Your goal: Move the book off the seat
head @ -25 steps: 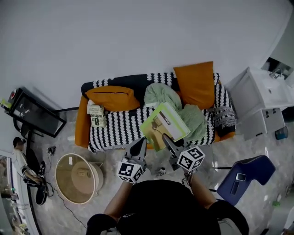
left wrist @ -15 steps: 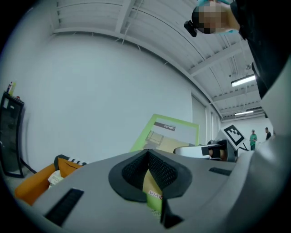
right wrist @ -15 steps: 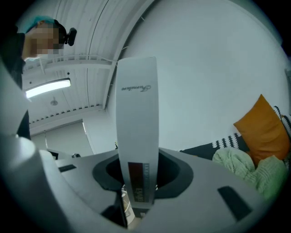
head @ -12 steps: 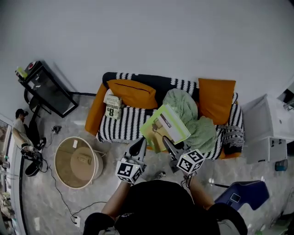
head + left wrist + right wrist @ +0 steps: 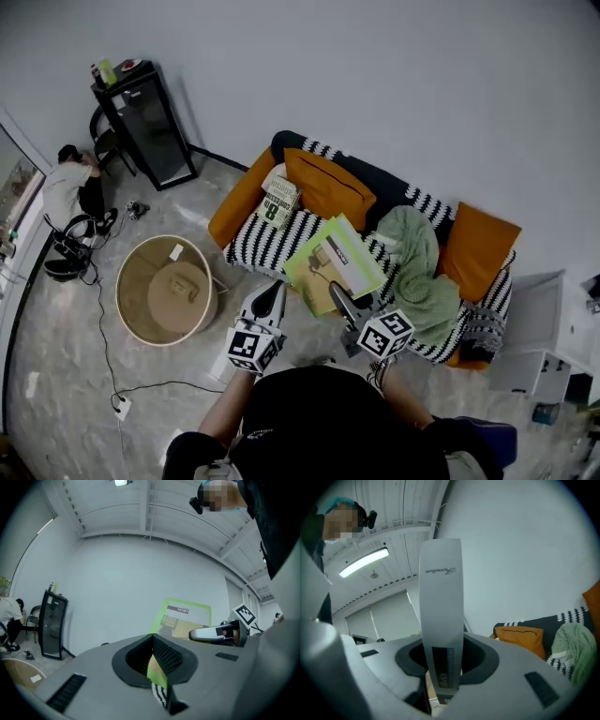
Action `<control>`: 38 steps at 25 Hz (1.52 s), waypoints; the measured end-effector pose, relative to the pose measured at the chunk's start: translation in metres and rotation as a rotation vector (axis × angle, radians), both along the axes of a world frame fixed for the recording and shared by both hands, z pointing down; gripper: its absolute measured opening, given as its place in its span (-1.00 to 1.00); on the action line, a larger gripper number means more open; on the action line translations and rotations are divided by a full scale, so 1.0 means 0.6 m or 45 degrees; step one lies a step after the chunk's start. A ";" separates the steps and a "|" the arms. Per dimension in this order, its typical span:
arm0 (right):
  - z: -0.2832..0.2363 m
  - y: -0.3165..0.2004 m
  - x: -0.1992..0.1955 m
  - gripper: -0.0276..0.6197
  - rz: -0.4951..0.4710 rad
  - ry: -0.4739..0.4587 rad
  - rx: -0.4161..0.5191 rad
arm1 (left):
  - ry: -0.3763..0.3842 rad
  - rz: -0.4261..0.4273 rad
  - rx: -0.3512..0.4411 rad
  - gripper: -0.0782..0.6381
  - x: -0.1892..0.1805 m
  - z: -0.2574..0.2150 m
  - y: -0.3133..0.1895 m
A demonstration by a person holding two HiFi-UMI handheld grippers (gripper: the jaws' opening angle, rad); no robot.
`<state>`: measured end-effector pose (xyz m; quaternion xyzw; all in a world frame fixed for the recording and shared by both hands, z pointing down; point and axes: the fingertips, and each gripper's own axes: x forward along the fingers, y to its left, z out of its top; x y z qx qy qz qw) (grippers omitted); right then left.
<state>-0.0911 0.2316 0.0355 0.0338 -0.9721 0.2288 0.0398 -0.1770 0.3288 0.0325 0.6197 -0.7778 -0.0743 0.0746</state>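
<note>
We hold the green book (image 5: 335, 262) in the air at 12 o'clock, before the striped sofa (image 5: 255, 247); left gripper (image 5: 275, 295) and right gripper (image 5: 339, 298) are clamped on its near edge

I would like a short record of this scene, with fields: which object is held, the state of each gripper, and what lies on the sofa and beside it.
held object: green book, up in the air in front of the sofa
left gripper: shut on the green edge of the book's cover
right gripper: shut on the book's pale printed edge
sofa cover: black and white stripes
on the sofa: orange cushions, green blanket, second book near its orange arm
on the floor beside it: round wicker table
</note>
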 end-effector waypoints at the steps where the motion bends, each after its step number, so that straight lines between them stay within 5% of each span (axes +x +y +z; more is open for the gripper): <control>1: -0.002 0.015 -0.018 -0.49 -0.030 0.002 0.008 | 0.005 -0.030 0.006 -0.75 -0.017 0.000 0.016; 20: 0.004 0.356 -0.312 -0.49 -0.489 0.064 0.044 | 0.045 -0.449 0.020 -0.75 -0.256 0.009 0.383; 38: 0.050 0.596 -0.405 -0.49 -0.823 0.053 0.005 | 0.020 -0.779 0.003 -0.75 -0.282 0.040 0.635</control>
